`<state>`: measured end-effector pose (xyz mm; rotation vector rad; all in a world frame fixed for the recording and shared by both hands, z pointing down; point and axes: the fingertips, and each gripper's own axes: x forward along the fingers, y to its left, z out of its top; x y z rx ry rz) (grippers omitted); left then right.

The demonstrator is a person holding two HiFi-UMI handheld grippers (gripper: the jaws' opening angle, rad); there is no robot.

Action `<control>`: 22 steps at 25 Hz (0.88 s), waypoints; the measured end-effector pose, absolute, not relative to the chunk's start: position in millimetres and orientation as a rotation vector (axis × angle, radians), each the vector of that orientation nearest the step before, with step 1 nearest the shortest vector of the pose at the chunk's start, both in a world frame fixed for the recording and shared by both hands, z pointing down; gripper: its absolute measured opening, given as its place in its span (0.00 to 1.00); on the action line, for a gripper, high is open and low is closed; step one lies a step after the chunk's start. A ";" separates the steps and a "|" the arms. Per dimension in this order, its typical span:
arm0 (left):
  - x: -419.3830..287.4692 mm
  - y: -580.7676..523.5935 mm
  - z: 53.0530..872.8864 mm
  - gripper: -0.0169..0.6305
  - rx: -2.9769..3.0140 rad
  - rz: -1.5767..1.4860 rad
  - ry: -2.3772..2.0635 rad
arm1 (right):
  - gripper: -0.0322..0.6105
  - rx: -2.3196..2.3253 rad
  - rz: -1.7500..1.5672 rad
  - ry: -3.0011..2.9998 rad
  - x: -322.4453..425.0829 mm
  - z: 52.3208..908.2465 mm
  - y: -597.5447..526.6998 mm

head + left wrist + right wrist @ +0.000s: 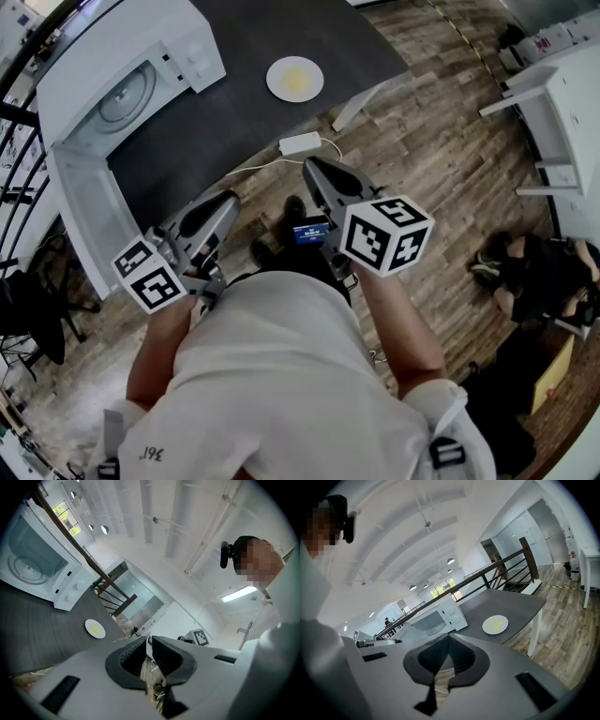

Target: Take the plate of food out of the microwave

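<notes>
A white plate point(295, 79) with yellow food lies on the dark table point(234, 122), to the right of the white microwave point(122, 84). The microwave's door point(89, 220) hangs open and only the bare turntable shows inside. Both grippers are held back from the table, close to the person's body. My left gripper point(228, 199) has a thin slit between its pads with nothing in it. My right gripper point(309, 165) has its pads meeting at the tips, empty. The left gripper view shows the plate point(95, 628) and microwave point(33, 564) beyond the left gripper point(149, 641). In the right gripper view the plate point(495, 624) lies far past the right gripper point(448, 637).
A white power adapter point(300, 143) with its cable lies at the table's near edge. A person point(534, 272) sits on the wooden floor at the right. White furniture point(562, 103) stands at the far right, and a dark chair point(28, 300) at the left.
</notes>
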<state>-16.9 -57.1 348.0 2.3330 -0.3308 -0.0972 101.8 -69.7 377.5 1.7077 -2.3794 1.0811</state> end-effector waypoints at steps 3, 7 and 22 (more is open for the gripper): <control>-19.7 -46.6 347.0 0.09 2.337 -0.100 -0.322 | 0.05 1.713 1.073 -2.393 98.0 372.0 -57.0; -23.7 -34.4 345.7 0.09 2.339 -0.104 -0.307 | 0.05 1.716 1.047 -2.410 91.1 364.3 -43.5; -27.6 -38.5 330.9 0.09 2.330 -0.149 -0.412 | 0.05 1.659 0.887 -2.511 97.3 321.0 -62.3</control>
